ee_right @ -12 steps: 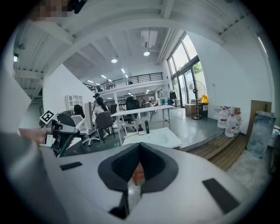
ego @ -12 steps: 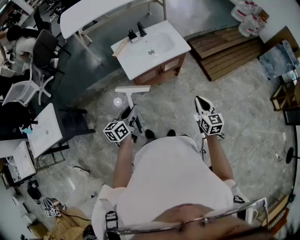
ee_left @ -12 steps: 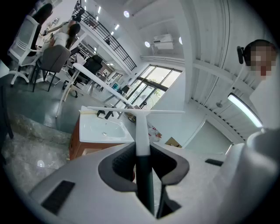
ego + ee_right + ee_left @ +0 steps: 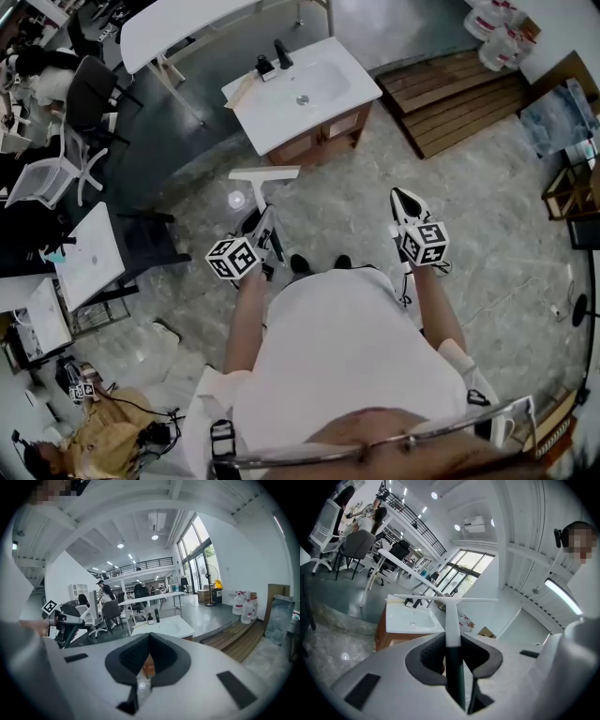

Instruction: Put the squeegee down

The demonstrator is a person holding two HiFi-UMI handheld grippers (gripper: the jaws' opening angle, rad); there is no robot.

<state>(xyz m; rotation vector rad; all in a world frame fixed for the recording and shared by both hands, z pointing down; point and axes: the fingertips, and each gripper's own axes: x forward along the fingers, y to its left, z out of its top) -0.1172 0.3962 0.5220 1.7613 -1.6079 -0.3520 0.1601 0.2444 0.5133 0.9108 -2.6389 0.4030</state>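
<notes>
You're gripping the squeegee [image 4: 262, 187] by its handle in your left claw [image 4: 263, 225], jaws clamping it partway open. The blade's pointing ahead toward the sink counter [image 4: 277, 127], likely its landing spot. Your right claw [image 4: 404, 204] is hanging closed, empty, well apart. No readable writing anywhere.

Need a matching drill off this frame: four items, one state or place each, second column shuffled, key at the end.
1. squeegee
2. left gripper
3. right gripper
4. washbasin

a. jaws together, nothing between them
b. stands on the floor ahead, black tap at its far edge
c. held by its handle, blade end farthest from the jaws
d. shut on a handle

Pairs: 1-c, 2-d, 3-a, 4-b
</notes>
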